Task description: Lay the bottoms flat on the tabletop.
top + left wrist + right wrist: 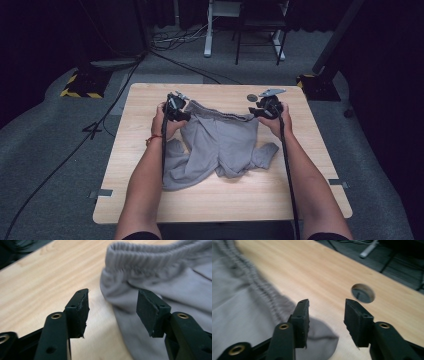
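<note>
While both grippers (176,106) (267,106) gape empty, shorts (220,145) waistband corners between — bare table (310,165) around

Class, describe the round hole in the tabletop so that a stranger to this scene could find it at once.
Start at the wooden table and go to its far edge. Just beyond the right tool is the round hole, beside the grey shorts; it is the one dark circle cut into the pale wood.

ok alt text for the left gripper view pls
The left gripper has its two black jaws open just short of the elastic waistband corner of grey shorts, which lie on a light wooden table.
</note>
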A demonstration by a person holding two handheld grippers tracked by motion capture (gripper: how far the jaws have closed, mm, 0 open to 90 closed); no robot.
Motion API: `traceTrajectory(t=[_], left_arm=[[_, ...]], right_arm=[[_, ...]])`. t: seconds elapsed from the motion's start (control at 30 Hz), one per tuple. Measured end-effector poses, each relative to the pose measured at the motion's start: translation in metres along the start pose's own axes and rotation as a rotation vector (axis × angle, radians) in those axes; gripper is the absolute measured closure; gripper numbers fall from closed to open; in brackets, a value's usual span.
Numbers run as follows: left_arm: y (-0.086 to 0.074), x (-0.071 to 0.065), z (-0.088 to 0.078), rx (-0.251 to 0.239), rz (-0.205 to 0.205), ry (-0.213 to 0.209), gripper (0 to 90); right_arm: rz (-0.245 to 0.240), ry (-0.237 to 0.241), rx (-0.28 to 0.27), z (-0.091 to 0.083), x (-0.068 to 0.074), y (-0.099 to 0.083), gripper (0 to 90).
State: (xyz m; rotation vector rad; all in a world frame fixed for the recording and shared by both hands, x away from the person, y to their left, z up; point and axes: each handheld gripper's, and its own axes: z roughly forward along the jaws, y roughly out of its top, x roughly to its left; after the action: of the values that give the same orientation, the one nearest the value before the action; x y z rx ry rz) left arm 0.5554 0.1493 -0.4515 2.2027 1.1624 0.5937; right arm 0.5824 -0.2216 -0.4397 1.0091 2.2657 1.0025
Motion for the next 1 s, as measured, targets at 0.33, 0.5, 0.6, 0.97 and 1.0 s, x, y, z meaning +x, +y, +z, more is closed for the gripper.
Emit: traceTrajectory(t=[0.33,0.5,0.6,0.97,1.0], left_arm=[[-0.079,-0.016,-0.065,0.016,0.15,-0.08,34.1],[-0.113,-0.033,-0.081,0.082,0.209,-0.146,37.2],[-0.125,-0.043,-0.089,0.096,0.221,-0.197,38.0],[-0.152,-0.083,-0.112,0.131,0.265,-0.295,42.0],[-0.154,-0.087,-0.115,0.131,0.268,-0.309,42.6]], right_arm=[[-0.091,0.203,0.076,-0.068,0.009,-0.067,51.5],[-0.162,0.241,0.179,-0.076,0.024,-0.102,51.1],[-0.136,0.272,0.174,-0.079,0.028,-0.114,51.6],[-0.168,0.331,0.219,-0.112,0.057,-0.134,53.6],[-0.177,0.343,0.227,-0.116,0.062,-0.136,53.6]])
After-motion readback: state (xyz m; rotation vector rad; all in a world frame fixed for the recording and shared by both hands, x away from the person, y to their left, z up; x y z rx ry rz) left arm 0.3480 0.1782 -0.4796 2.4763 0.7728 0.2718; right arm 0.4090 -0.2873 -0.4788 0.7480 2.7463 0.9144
